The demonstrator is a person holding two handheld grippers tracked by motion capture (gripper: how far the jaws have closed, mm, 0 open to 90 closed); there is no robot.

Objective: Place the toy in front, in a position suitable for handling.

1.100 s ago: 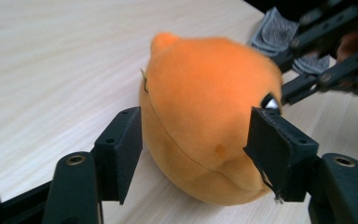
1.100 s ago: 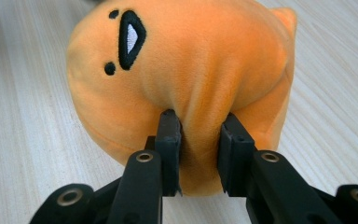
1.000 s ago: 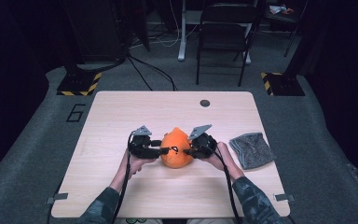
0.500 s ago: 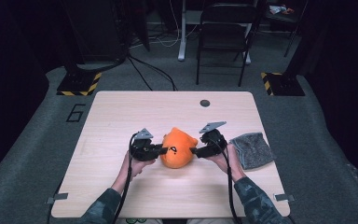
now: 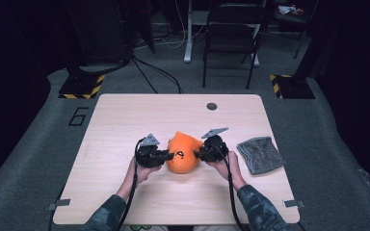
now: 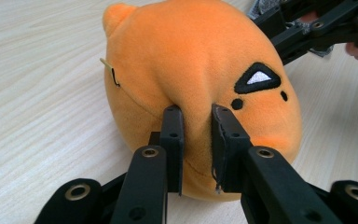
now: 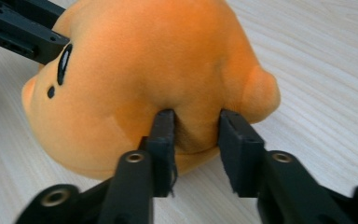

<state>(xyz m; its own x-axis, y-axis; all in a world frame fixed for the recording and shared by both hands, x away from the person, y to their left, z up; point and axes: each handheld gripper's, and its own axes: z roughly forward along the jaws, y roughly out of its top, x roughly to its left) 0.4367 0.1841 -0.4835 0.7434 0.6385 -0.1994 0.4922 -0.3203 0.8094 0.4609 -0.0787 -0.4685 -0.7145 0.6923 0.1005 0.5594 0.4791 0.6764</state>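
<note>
An orange plush toy point(image 5: 183, 152) lies on the wooden table point(image 5: 125, 115). The left gripper point(image 5: 166, 155) and right gripper point(image 5: 198, 154) meet its two sides, each having just closed. A grey cloth point(image 5: 260, 154) lies to the right, near the right gripper.

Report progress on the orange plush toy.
Done: both tongs have just closed, each pinching a fold of the orange plush toy, left tongs and right tongs from opposite sides. In hand: toy gripped, resting on the table. Left: lifting or moving it.
</note>
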